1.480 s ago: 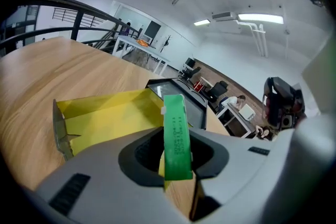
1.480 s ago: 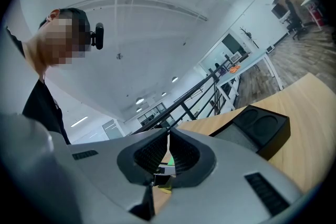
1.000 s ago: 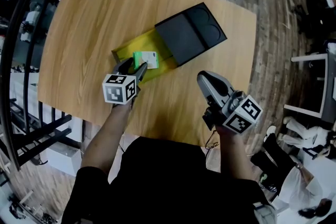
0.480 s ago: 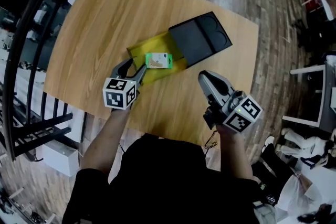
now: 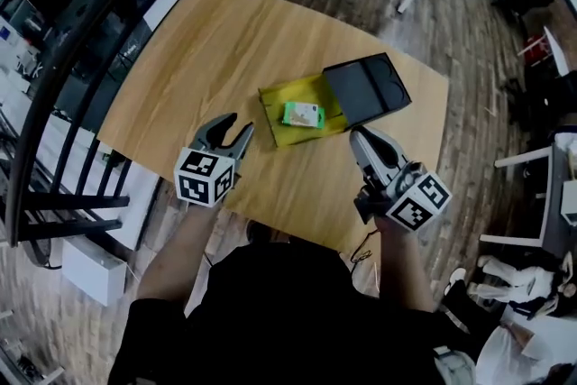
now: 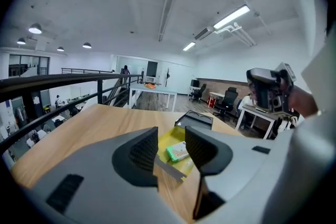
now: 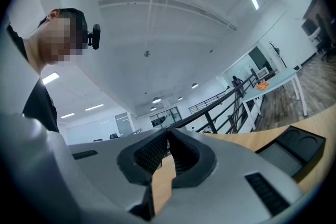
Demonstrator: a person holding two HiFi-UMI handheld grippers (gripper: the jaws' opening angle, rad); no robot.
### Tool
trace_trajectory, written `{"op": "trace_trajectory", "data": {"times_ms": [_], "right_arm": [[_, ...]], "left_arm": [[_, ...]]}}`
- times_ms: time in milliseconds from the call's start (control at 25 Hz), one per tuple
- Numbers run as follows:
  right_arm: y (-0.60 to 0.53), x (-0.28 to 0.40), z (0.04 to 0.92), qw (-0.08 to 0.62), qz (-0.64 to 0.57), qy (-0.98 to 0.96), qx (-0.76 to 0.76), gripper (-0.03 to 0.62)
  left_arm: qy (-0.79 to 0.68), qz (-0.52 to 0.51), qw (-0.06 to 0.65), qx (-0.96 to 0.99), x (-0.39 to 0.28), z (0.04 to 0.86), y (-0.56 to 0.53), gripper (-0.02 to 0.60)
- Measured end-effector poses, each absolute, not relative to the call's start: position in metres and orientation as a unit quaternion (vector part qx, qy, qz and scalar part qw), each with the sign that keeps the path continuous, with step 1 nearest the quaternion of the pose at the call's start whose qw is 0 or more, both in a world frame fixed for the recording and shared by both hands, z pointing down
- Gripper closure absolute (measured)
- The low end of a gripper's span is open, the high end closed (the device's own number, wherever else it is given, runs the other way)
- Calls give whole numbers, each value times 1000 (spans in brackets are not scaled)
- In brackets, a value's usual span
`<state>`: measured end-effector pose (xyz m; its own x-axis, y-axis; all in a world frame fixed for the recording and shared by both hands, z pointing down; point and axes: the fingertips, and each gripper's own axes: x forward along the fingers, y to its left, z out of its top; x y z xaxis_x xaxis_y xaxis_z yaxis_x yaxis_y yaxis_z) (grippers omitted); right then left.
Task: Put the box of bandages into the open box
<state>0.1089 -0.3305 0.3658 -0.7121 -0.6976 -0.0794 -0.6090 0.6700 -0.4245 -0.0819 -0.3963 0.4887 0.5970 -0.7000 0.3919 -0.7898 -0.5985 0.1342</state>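
Head view: the box of bandages (image 5: 303, 114) lies flat inside the open box (image 5: 275, 117), with neither tool touching it.
Left gripper view: the box of bandages (image 6: 177, 151) shows on the yellow floor of the open box (image 6: 181, 135), beyond the gap between the jaws.
Open box: a yellow tray resting on the wooden table (image 5: 207, 50).
Black lid (image 5: 365, 90): it sits against the far right end of the open box.
Left gripper (image 5: 239, 123): it is on the near side of the open box, off its left corner and clear of it. Its jaws are spread, have just been closing, and have nothing between them.
Right gripper (image 5: 358, 138): it is on the near side of the open box, off its right end. Its jaws are pressed together on nothing.
Railing (image 5: 99, 32): black bars well to the left of the open box, past the table's edge.
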Motion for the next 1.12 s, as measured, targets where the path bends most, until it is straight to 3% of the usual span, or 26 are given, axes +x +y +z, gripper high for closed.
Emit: {"op": "trace_trajectory", "data": {"times_ms": [560, 800, 1120], "right_arm": [[-284, 53, 325, 77, -102, 920, -370, 559], [-279, 63, 307, 78, -69, 926, -363, 559], [-280, 95, 292, 90, -46, 928, -358, 559]], "left_arm": [[-435, 78, 99, 891, -162, 405, -332, 489], [-440, 57, 76, 893, -159, 388, -321, 541], [-460, 45, 63, 885, -129, 371, -318, 552]]}}
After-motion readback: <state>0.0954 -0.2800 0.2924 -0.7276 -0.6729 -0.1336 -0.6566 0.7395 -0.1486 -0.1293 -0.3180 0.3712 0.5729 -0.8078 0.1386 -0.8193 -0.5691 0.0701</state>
